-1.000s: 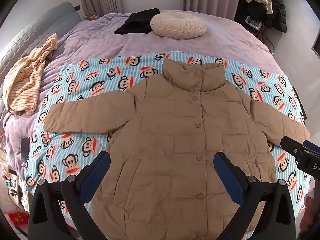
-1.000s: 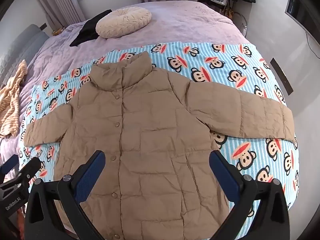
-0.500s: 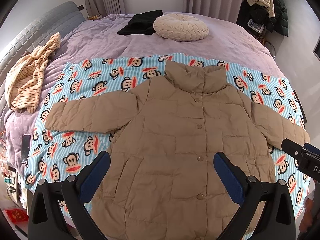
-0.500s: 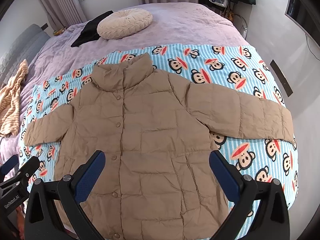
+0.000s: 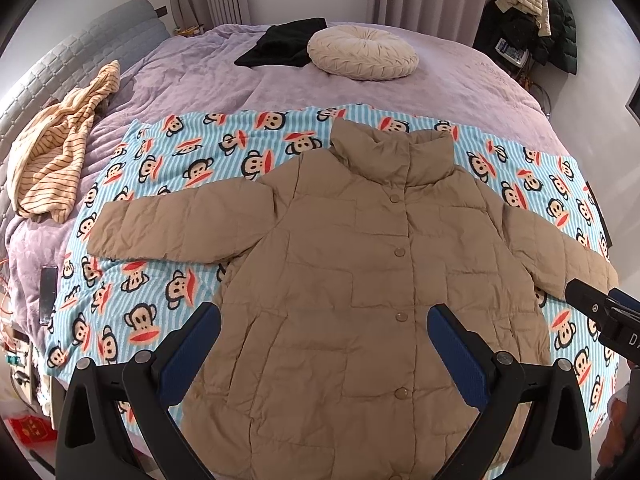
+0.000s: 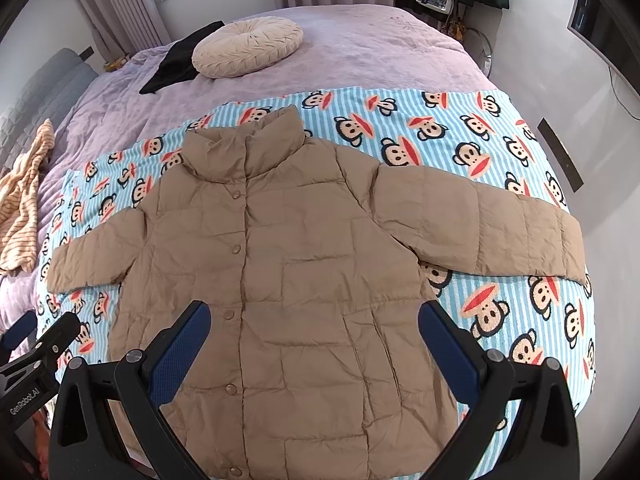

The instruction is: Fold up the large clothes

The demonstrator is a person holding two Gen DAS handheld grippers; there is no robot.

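Lying flat and face up on a bed, a tan puffer jacket [image 5: 360, 280] is spread across a blue striped blanket [image 5: 168, 292] printed with cartoon monkeys. At the far left, a crumpled striped garment [image 5: 56, 160] is seen on the purple bedspread [image 5: 200, 76]. Next, the jacket's left sleeve [image 5: 172, 228] is stretched out sideways over the blanket. In the middle, the buttoned front is closed, with the collar [image 5: 392, 152] pointing away toward a black garment [image 5: 280, 48] and a round cream cushion [image 5: 362, 54] that touch each other. To the right, the other sleeve [image 6: 480, 224] is laid out toward the bed's edge.

The left gripper [image 5: 324, 336] is held above the jacket's lower half with its blue-padded fingers wide apart and nothing between them. The right gripper [image 6: 314, 332] is held the same way, spread wide over the hem area, gripping nothing.
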